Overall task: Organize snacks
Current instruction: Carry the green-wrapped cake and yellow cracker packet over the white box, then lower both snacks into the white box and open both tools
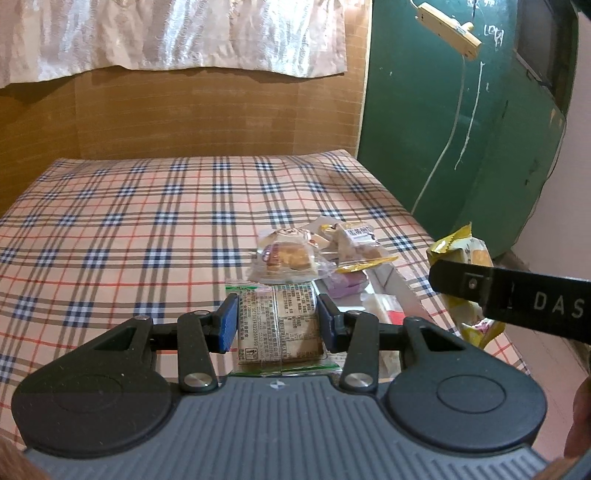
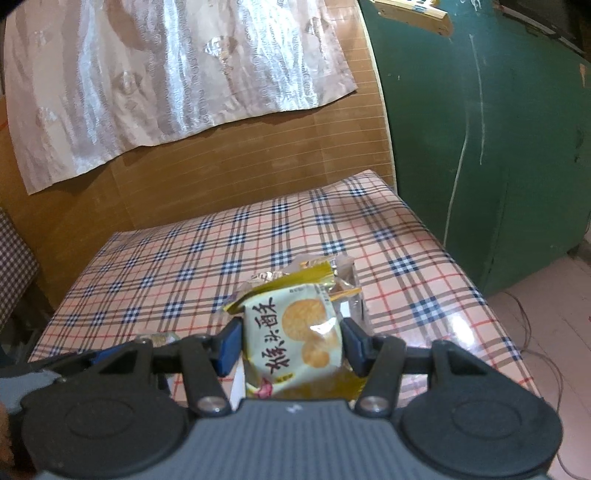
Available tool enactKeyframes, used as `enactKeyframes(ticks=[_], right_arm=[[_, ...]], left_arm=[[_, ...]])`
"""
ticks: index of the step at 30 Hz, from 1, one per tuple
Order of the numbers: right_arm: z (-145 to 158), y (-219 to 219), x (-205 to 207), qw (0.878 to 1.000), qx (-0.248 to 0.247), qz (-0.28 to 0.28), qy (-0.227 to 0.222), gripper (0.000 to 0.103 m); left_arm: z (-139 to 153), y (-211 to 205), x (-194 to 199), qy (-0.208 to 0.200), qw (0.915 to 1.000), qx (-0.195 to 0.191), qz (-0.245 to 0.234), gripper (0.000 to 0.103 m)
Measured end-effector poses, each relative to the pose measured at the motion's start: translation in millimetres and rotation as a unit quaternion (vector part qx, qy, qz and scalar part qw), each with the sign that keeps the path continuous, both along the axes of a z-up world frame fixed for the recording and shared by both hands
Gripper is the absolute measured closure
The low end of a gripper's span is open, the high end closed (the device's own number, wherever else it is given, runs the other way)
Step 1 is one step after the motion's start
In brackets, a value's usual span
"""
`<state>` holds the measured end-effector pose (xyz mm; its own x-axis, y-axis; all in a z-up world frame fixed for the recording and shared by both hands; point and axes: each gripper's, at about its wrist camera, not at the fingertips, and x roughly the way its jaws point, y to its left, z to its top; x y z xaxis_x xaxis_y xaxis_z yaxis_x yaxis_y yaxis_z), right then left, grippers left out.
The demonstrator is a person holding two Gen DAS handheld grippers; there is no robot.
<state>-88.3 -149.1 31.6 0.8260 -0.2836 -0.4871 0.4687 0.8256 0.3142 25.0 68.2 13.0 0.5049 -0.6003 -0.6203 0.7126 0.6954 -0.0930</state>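
My left gripper (image 1: pixel 277 322) is shut on a green-edged biscuit pack (image 1: pixel 280 325), printed back facing up, above the plaid tablecloth (image 1: pixel 129 229). Beyond it lies a pile of snacks: a clear pack of brown cakes (image 1: pixel 286 258), a white and yellow pack (image 1: pixel 356 242) and a purple piece (image 1: pixel 347 282). My right gripper (image 2: pixel 291 341) is shut on a yellow cracker pack (image 2: pixel 295 332) with round crackers printed on it. That same yellow cracker pack (image 1: pixel 467 258) and a right gripper finger (image 1: pixel 517 295) show at the right of the left wrist view.
A white tray edge (image 1: pixel 391 280) lies under the pile. A brown panelled wall (image 1: pixel 184 118) with a pale cloth (image 1: pixel 177 33) backs the table. A green cabinet (image 1: pixel 461 129) stands to the right, past the table's edge. A loose pack (image 2: pixel 159 338) lies at the left in the right wrist view.
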Motion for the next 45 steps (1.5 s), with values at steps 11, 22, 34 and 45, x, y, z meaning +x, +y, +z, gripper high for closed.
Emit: enactKeyframes(ticks=[11,22,34,45], right_arm=[[-7,-11,6,1.000,0.011,-0.007,0.007,0.048],[-16,-24,17,1.000,0.023,-0.010,0.014,0.048],[-25,-37,34,0.999,0.031,-0.007,0.024,0.048],[-35,-49,48,0.999,0.035,-0.012,0.035,0.048]], left_arm=[[-6,-19,-3,-0.001,0.9997,0.012,-0.022,0.052],[-13,-28,1,0.008,0.9994,0.020,-0.026,0.052],[-22,-48,6,0.014,0.9989,0.030,-0.033,0.052],[-33,-65,15,0.027,0.9980,0.026,-0.050,0.052]])
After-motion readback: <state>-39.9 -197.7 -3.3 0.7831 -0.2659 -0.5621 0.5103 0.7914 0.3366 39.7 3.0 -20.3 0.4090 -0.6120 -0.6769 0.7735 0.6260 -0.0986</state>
